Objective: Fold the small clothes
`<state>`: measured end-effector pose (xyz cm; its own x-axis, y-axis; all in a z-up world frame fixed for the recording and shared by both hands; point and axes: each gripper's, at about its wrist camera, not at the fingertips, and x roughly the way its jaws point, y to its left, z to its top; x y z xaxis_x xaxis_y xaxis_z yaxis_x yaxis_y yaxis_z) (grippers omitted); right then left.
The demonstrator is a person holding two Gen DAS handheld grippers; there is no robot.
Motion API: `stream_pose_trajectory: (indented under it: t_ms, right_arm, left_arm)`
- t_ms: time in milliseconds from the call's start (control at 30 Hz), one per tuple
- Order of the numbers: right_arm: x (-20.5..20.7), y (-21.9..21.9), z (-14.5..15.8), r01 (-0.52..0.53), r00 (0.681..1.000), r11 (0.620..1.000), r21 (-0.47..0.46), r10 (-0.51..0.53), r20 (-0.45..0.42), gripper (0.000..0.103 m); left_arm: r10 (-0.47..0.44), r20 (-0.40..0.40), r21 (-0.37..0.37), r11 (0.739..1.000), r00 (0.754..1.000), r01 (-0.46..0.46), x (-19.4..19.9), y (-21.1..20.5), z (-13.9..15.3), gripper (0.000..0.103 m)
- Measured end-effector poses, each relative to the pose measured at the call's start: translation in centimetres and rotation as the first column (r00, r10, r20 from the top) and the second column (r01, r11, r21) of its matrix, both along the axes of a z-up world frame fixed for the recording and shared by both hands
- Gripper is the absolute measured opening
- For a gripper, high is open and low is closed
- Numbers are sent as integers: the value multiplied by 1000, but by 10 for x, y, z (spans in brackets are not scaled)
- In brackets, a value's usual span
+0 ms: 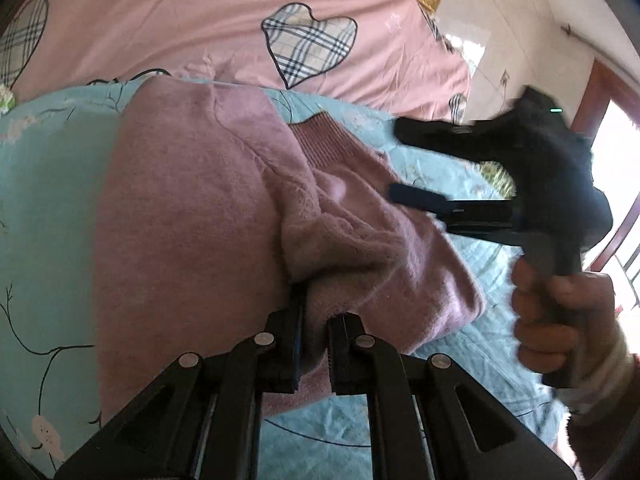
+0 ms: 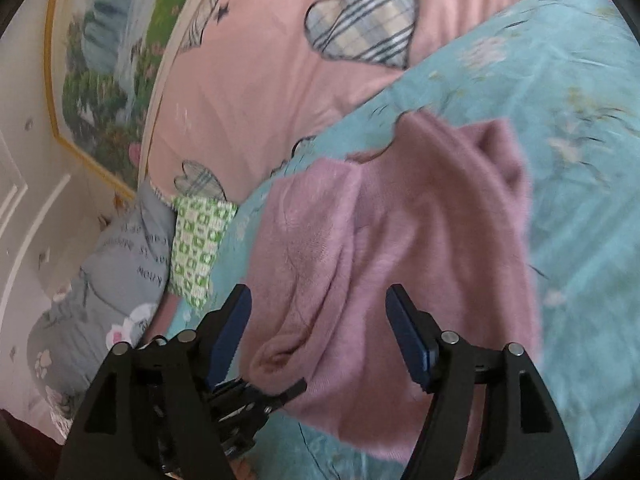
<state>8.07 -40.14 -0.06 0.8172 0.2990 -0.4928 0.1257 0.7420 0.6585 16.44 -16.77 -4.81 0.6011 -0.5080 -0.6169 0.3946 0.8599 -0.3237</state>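
A mauve knit sweater (image 1: 192, 208) lies partly folded on a light blue floral bedspread (image 1: 44, 208). My left gripper (image 1: 314, 320) is shut on a bunched fold of the sweater near its lower edge. My right gripper (image 1: 394, 160) shows in the left wrist view, held by a hand, open above the sweater's right side near the ribbed cuff (image 1: 324, 140). In the right wrist view the right gripper (image 2: 318, 304) is open over the sweater (image 2: 380, 240), with nothing between its blue pads (image 2: 408, 336). The left gripper's tips (image 2: 256, 396) show there, at the sweater's near edge.
A pink quilt with plaid hearts (image 1: 240, 16) lies behind the bedspread. A grey pillow (image 2: 100, 280) and a green checked cloth (image 2: 196, 240) sit at the bed's left. A framed picture (image 2: 104, 80) hangs on the wall. A window (image 1: 616, 160) is at the right.
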Motion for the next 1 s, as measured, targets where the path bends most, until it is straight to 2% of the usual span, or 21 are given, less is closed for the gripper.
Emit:
stream_pose_trajectory:
  t_ms: [200,333,433,467,533,600,667,767,867,933,1000]
  right_arm:
    - [57,9,-17,-84,994,996,14,85,-68,72]
    - [81,2,-27,-48,992,999,-11,46,-119,72]
    - [92,-1,-29,-66,993,997,27,69,-94,72]
    - [96,0,-29,-72,993,997,30,75,-93,67]
    - [106,3,-31,-86,991,996,34,89,-103,50]
    - [113,5,-33,-85,988,995,49,91,-123,16]
    - [111,7,-25,-85,991,995,58,91,-99,14]
    - [91,2,7,-86,996,994,68,87,-4,13]
    - [62,-10,44,-63,995,998,15,62,73,13]
    - [44,-21,55,-38,996,999,-15,39,83,13]
    - [29,-36,55,13,999,997,-70,-10,45,13]
  left_arm:
    - [-8,-14,-67,998,1000,7,-9,18,4,8]
    - [-12,-19,-67,998,1000,11,-12,21,3,8]
    - [-3,-41,-62,998,999,1,-10,22,-2,8]
    - [-1,-48,-62,998,999,-2,-9,22,-3,8]
    - [3,-48,-57,998,999,-5,-9,21,-4,8]
    - [4,-48,-43,999,999,-6,-8,19,-4,7]
    - [-5,-41,-37,999,999,3,-10,16,3,7]
    - [-40,2,-65,997,999,40,-14,7,25,7]
    - [-105,42,-111,988,994,110,-19,-14,45,7]
    - [-145,47,-119,982,988,150,-20,-35,47,7]
    - [-175,34,-113,977,984,178,-17,-55,38,7]
